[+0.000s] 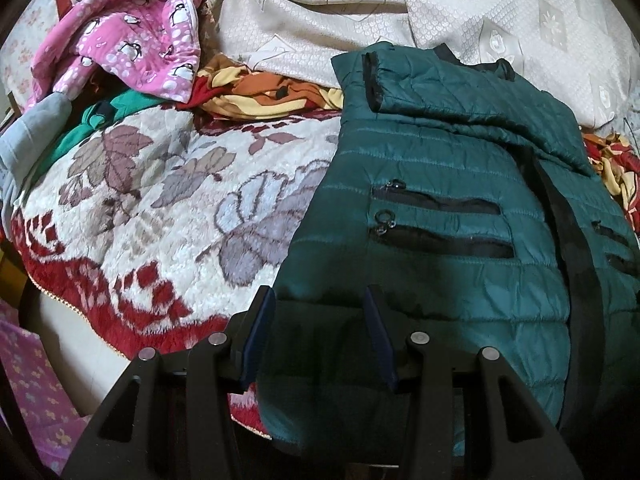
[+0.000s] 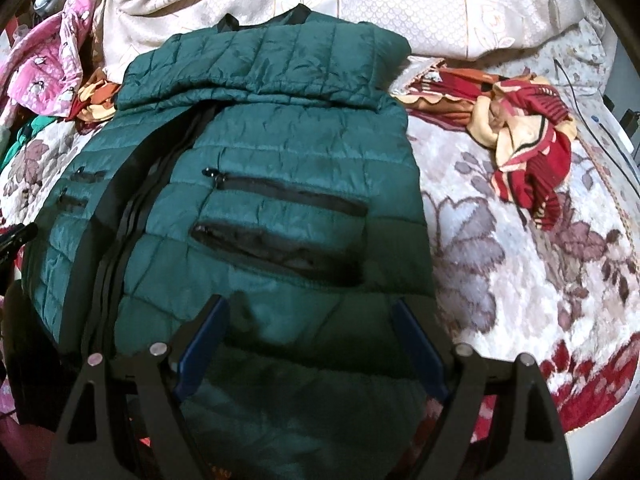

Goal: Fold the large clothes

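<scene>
The floral blanket (image 1: 160, 216) lies bare to the left of the green jacket (image 1: 440, 208), and again on its right (image 2: 520, 272). A pink penguin garment (image 1: 132, 40) crowds the far left; a red striped cloth (image 2: 528, 152) blocks the far right.

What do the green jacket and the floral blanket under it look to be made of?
Green jacket: likely thin synthetic shell, nylon or polyester, padded; slight sheen, fine crinkles, stitched quilt channels, black zips. Floral blanket: probably plush synthetic fleece; matte, fuzzy pile that blurs the edges of the leaf pattern. Fibre content cannot be confirmed by look.
</scene>
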{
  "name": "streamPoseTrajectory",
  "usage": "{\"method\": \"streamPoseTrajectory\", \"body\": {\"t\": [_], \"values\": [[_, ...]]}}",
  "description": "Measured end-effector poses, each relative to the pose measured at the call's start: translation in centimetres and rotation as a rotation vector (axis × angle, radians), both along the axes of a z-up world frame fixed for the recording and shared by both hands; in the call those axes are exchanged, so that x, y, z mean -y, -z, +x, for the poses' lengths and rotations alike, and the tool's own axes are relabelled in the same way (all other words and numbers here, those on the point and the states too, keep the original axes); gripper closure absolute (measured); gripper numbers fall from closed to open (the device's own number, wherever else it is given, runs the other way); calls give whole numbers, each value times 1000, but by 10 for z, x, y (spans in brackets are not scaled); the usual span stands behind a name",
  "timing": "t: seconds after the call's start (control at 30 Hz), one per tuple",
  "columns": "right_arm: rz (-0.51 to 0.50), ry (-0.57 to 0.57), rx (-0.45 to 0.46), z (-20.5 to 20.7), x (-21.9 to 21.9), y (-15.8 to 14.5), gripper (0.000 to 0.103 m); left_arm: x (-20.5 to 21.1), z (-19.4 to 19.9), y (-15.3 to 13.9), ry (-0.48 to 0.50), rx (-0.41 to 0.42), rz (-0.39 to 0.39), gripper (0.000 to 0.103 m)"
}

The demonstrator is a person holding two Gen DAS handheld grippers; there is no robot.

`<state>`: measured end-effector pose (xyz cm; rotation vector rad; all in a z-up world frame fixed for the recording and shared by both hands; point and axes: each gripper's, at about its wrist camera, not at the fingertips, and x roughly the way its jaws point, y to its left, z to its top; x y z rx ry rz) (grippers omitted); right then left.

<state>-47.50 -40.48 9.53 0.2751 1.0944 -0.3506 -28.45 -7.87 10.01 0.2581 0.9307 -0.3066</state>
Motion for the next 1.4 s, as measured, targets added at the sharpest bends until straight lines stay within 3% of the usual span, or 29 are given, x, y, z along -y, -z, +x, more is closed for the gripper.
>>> {"method": "streamPoseTrajectory", "body": {"t": [0.53, 0.77, 1.17, 1.3, 1.4], "values": [[23, 17, -31, -34, 4, -1, 16, -13, -14, 3, 8, -41, -1, 74], [66, 40, -49, -47, 11, 7, 16, -30, -13, 8, 8, -132, -88, 74], [225, 39, -68, -61, 24, 25, 15, -58, -4, 30, -15, -287, -230, 67], [302, 21, -55, -57, 23, 36, 16, -57, -3, 40, -19, -333, -238, 65], [309, 15, -48, -53, 22, 41, 16, -51, -7, 38, -6, -309, -202, 65]]}}
